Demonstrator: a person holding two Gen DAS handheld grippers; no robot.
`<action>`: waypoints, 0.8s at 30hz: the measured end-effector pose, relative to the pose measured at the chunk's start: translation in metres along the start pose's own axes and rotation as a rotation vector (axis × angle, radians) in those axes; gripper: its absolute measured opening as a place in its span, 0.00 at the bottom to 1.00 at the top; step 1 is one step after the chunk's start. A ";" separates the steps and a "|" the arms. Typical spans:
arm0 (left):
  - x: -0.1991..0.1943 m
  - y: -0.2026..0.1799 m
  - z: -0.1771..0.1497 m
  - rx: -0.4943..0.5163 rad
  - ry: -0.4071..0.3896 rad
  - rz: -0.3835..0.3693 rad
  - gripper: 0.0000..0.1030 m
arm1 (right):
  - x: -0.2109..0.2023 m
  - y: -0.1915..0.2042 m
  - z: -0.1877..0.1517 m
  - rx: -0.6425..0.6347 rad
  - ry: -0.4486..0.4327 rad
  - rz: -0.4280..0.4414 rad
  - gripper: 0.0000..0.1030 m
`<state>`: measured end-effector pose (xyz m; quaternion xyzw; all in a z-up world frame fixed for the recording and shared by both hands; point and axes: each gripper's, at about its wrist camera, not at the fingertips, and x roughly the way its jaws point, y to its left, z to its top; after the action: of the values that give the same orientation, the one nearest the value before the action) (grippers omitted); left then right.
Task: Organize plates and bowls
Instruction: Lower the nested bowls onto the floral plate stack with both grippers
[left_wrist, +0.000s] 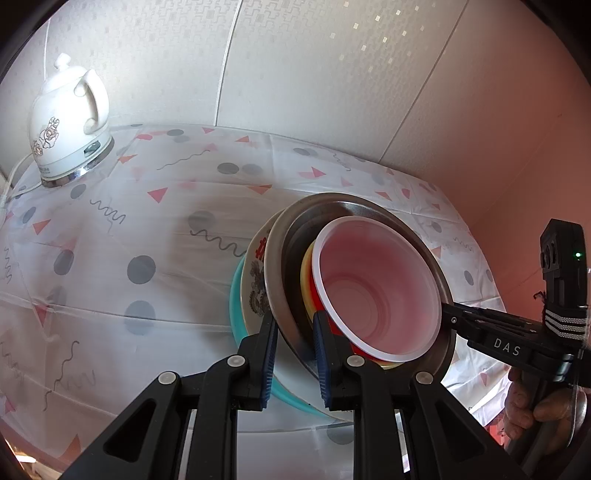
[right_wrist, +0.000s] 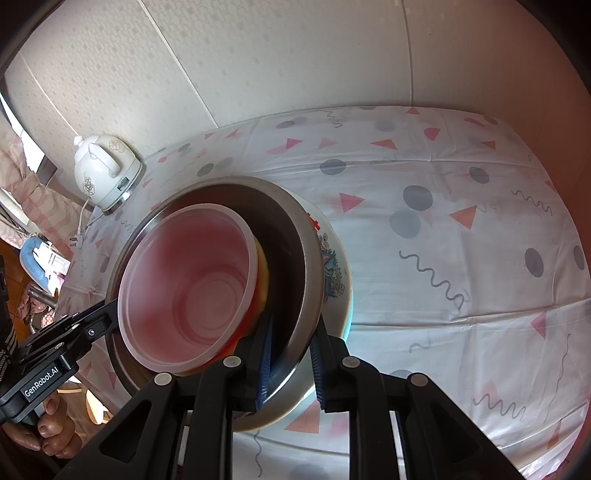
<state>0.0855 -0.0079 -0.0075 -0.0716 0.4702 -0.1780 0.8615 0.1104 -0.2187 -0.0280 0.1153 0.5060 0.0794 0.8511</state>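
Left wrist view, left to right: a white kettle (left_wrist: 68, 122) stands at the far corner of the desk (left_wrist: 155, 236). A nested stack rests tilted on the patterned cloth: teal bowl (left_wrist: 236, 314), printed white bowl (left_wrist: 255, 280), steel bowl (left_wrist: 354, 210), and a white-rimmed plastic bowl (left_wrist: 380, 288) innermost. The left gripper (left_wrist: 295, 354) has its fingers clamped on the steel bowl's rim. The right gripper (left_wrist: 448, 314) grips the opposite rim; right wrist view confirms its blue-padded fingers (right_wrist: 265, 365) straddling that rim.
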 end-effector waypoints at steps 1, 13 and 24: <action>0.000 0.000 0.000 0.000 -0.001 0.001 0.19 | 0.000 -0.001 0.000 0.003 0.001 0.002 0.18; -0.005 -0.003 -0.002 0.004 -0.011 0.013 0.19 | -0.001 0.000 0.000 0.008 0.003 -0.001 0.19; -0.013 -0.002 -0.007 -0.004 -0.033 0.014 0.20 | -0.004 0.000 -0.001 0.021 0.014 0.014 0.22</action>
<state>0.0726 -0.0043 -0.0004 -0.0728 0.4567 -0.1700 0.8702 0.1078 -0.2193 -0.0247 0.1269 0.5118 0.0807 0.8458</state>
